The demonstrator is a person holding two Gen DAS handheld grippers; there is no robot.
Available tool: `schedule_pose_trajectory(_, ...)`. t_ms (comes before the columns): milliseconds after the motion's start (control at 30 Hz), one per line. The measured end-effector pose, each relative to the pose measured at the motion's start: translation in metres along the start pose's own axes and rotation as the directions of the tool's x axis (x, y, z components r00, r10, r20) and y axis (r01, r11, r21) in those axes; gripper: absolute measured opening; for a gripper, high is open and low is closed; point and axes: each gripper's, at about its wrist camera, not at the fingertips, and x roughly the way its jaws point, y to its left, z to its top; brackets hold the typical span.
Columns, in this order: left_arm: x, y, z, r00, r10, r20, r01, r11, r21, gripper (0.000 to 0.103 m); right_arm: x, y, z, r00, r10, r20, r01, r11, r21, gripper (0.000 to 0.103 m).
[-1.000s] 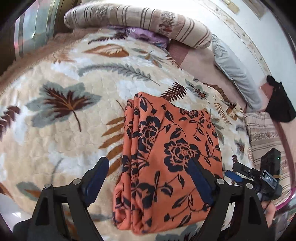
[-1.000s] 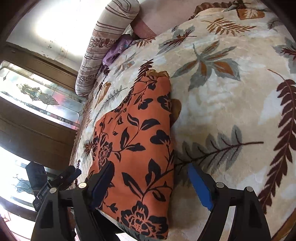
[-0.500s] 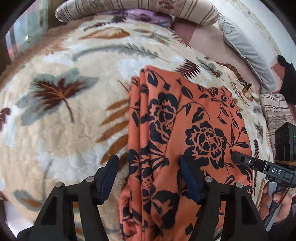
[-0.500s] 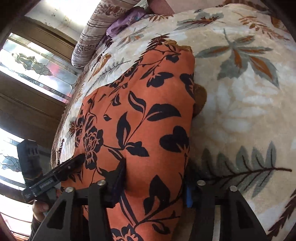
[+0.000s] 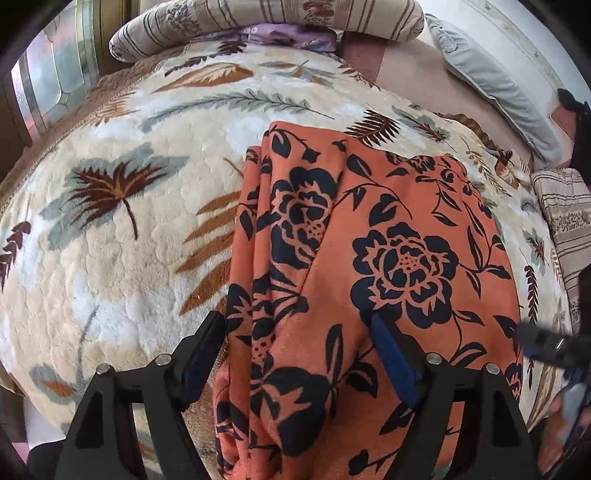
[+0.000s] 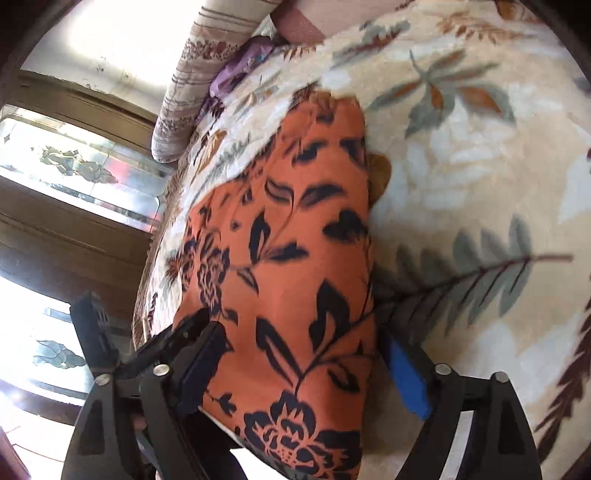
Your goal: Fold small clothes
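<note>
Orange floral cloth point(image 5: 369, 258) lies on the bed blanket point(image 5: 110, 277), already folded into a long strip w/ black flower print. Long axis runs straight away from both grippers, near end under the cameras, far end toward the striped bolster point(image 5: 277, 14) at the headboard side.

Left gripper point(image 5: 299, 354): fingers spread wide and opening; they straddle the cloth's left edge, where the layers bunch into pleats. Left finger point(image 5: 201, 354) sits over bare blanket just beside the edge, right finger w/ blue pad point(image 5: 393, 363) is over the cloth itself. Nothing gripped; pads not pressing as far as I can tell.

Right gripper point(image 6: 306, 365): also wide and opening, straddling the cloth's right edge. Cloth is between the fingers but not pinched: blue pad point(image 6: 406, 376) over blanket, the other finger point(image 6: 201, 365) over the cloth.

Both hands roughly level at the near short end, one per corner, so neither is clearly nearer. Probably the next fold goes along the long axis: near end up and over to the far end. That needs both corners pinched together; the left side's loose pleats could slip out.
</note>
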Motion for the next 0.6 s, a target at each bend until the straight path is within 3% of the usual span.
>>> schedule_pose_trajectory(33, 0.001, 0.000, 0.000, 1.000, 0.002, 0.002, -0.002, 1.000, 0.002, 0.083, 0.011, 0.004, -0.002, 0.999, -0.007, -0.044, 0.006, 1.000, -0.023, 0.086)
schedule_pose_trajectory(100, 0.001, 0.001, 0.000, 1.000, 0.001, 0.002, -0.001, 1.000, -0.004, 0.083, 0.018, 0.023, -0.008, 0.995, -0.100, -0.021, 0.096, 0.985, -0.143, 0.066)
schedule_pose_trajectory(133, 0.002, 0.001, -0.001, 1.000, -0.004, -0.002, 0.004, 1.000, -0.012, 0.083, 0.019, 0.029, -0.010, 0.991, -0.131, -0.016, 0.126, 0.977, -0.170, 0.050)
schedule_pose_trajectory(167, 0.002, 0.002, 0.000, 1.000, -0.008, -0.007, 0.008, 1.000, -0.019, 0.084, 0.016, 0.031, -0.009, 0.990, -0.139, -0.006, 0.136, 0.977, -0.167, 0.044)
schedule_pose_trajectory(233, -0.004, -0.003, 0.001, 1.000, 0.004, -0.015, -0.005, 1.000, -0.029, 0.083, 0.015, 0.036, -0.011, 0.984, -0.180, 0.004, 0.178, 0.964, -0.197, 0.044)
schedule_pose_trajectory(300, -0.022, -0.008, 0.003, 0.998, 0.058, 0.027, -0.057, 0.998, -0.033, 0.079, 0.016, 0.035, -0.013, 0.982, -0.189, 0.012, 0.188, 0.963, -0.191, 0.047)
schedule_pose_trajectory(367, -0.045, -0.013, 0.001, 0.993, 0.013, 0.120, -0.011, 1.000, -0.019, 0.080, 0.014, 0.028, -0.014, 0.987, -0.159, 0.011, 0.159, 0.977, -0.145, 0.071)
schedule_pose_trajectory(400, -0.050, -0.016, -0.002, 0.989, 0.001, 0.145, -0.001, 1.000, -0.002, 0.081, 0.011, 0.023, -0.015, 0.991, -0.132, 0.008, 0.132, 0.985, -0.113, 0.071)
schedule_pose_trajectory(433, -0.046, -0.019, -0.004, 0.990, 0.027, 0.137, -0.030, 0.999, 0.021, 0.081, 0.007, 0.021, -0.018, 0.995, -0.099, 0.020, 0.100, 0.991, -0.084, 0.072)
schedule_pose_trajectory(500, -0.015, -0.015, -0.010, 0.996, 0.083, 0.030, -0.084, 0.996, 0.042, 0.082, -0.005, 0.013, -0.020, 0.998, -0.054, 0.045, 0.056, 0.997, -0.055, 0.074)
schedule_pose_trajectory(533, -0.004, -0.006, -0.015, 0.999, 0.040, 0.008, -0.040, 0.999, -0.001, 0.083, -0.013, 0.010, -0.018, 0.997, -0.048, 0.060, 0.051, 0.998, -0.043, 0.074)
schedule_pose_trajectory(567, -0.005, 0.004, -0.018, 0.999, -0.008, 0.034, 0.010, 0.999, -0.049, 0.083, -0.018, 0.008, -0.014, 0.996, -0.047, 0.076, 0.049, 0.998, -0.032, 0.075)
schedule_pose_trajectory(600, -0.006, 0.007, -0.019, 0.999, -0.020, 0.039, 0.022, 0.999, -0.042, 0.083, -0.024, 0.004, -0.009, 0.995, -0.042, 0.092, 0.044, 0.999, -0.017, 0.075)
